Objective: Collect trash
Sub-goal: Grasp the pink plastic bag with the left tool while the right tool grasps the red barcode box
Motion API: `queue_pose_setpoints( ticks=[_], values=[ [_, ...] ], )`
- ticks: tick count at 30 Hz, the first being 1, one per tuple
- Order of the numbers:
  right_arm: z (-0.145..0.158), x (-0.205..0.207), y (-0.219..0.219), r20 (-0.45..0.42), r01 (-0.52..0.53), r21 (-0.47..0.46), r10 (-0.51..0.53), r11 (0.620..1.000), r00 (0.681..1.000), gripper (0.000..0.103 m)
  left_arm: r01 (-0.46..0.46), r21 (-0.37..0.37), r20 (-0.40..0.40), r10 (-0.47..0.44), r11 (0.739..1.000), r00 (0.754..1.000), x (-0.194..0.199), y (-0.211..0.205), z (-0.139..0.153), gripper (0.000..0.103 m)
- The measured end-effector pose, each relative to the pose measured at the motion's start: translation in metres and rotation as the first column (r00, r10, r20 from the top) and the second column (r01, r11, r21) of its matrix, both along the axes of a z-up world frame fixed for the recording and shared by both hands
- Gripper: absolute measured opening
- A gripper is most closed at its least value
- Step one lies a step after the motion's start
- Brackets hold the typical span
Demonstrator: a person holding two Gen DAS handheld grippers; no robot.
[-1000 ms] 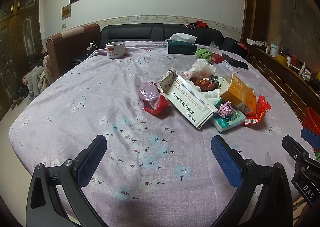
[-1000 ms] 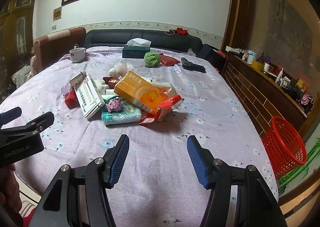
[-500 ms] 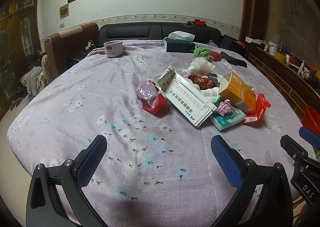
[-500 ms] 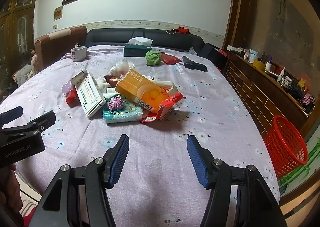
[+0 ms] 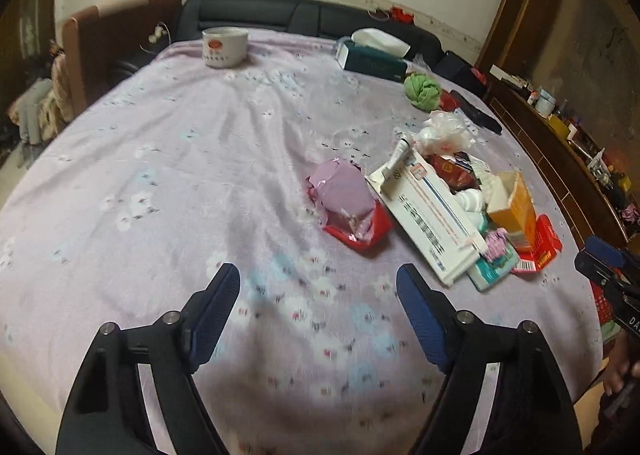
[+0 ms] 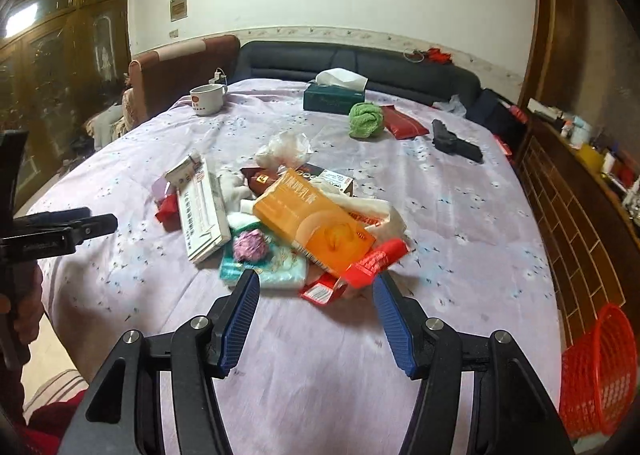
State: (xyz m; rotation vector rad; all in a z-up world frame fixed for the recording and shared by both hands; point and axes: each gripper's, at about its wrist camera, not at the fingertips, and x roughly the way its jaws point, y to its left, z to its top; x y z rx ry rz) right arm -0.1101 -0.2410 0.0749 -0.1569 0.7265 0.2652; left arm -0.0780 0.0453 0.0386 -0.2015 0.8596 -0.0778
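A heap of trash lies on the lilac flowered tablecloth (image 5: 180, 175): a long white box (image 5: 428, 211) (image 6: 202, 207), an orange carton (image 6: 316, 229) (image 5: 514, 207), a red wrapper (image 6: 360, 269), a teal tissue pack (image 6: 276, 267), a crumpled purple paper (image 6: 250, 247) and a pink-and-red wrapper (image 5: 350, 207). My left gripper (image 5: 318, 295) hovers over bare cloth short of the pink-and-red wrapper, its jaws closing with nothing between them. My right gripper (image 6: 316, 297) is open just before the red wrapper and tissue pack, not touching them.
A red mesh basket (image 6: 600, 371) stands on the floor at the right. Farther back are a white mug (image 6: 206, 99), a green tissue box (image 6: 334, 97), a green cloth ball (image 6: 366, 121), a dark red pouch (image 6: 404, 123) and a black object (image 6: 456, 141). A sofa lies behind.
Both grippers moved forward toward the trash heap and tilted downward. The left gripper's jaws have narrowed. The right gripper's opening looks unchanged.
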Motion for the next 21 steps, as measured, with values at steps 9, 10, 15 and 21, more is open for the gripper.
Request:
queue_pose_setpoints(
  ticks=[9,10,15,21],
  values=[
    [0.003,0.014,-0.018,-0.023,-0.002,0.055,0.003,0.998,1.000,0.063,0.024,-0.050,-0.084,-0.028,0.998,0.996,0.073,-0.009,-0.014,0.064],
    [0.000,0.015,-0.018,-0.029,-0.001,0.048,0.002,0.999,1.000,0.063,0.035,-0.048,-0.093,-0.040,0.998,0.995,0.080,-0.013,-0.017,0.064],
    [-0.009,0.023,-0.022,-0.045,0.024,0.033,-0.023,0.999,0.999,0.063,0.025,-0.017,-0.097,-0.027,1.000,0.995,0.096,-0.021,-0.024,0.064],
    [-0.020,0.044,-0.046,-0.140,0.136,0.195,-0.110,0.971,0.984,0.063,0.025,0.006,-0.075,-0.025,1.000,0.997,0.092,-0.025,-0.025,0.036]
  ],
)
